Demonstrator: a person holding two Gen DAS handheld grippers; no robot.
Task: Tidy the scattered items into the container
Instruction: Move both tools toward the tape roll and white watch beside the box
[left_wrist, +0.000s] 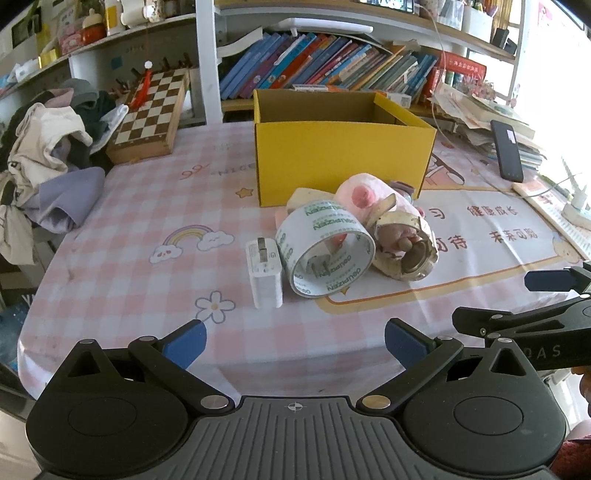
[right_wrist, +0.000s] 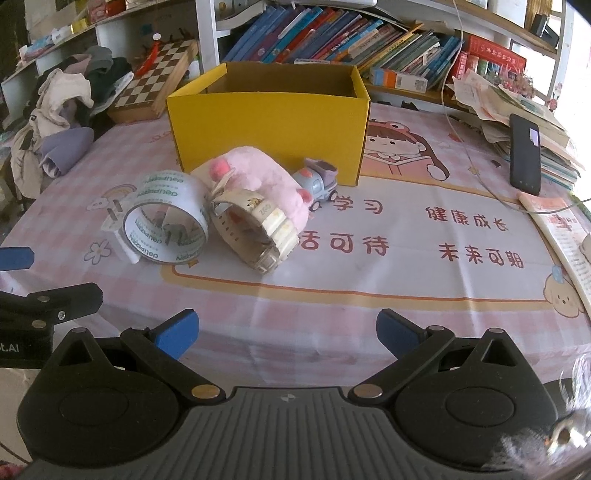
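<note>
1. As far as I can see into the open yellow cardboard box (right_wrist: 269, 125), nothing lies in it yet, so I judge the tidying not begun.
2. Just before its front wall lies the clutter: a roll of clear printed packing tape (left_wrist: 325, 247) standing on edge, a white plug-in charger block (left_wrist: 264, 273) touching it, a cream wristwatch (right_wrist: 258, 232) leaning on a pink plush toy (right_wrist: 258, 177), and a small grey toy truck (right_wrist: 319, 182) by the box corner.
3. My left gripper (left_wrist: 293, 341) and right gripper (right_wrist: 286, 330) hover near the table edge, both spread wide, holding nothing.
4. All five items remain to move.
</note>
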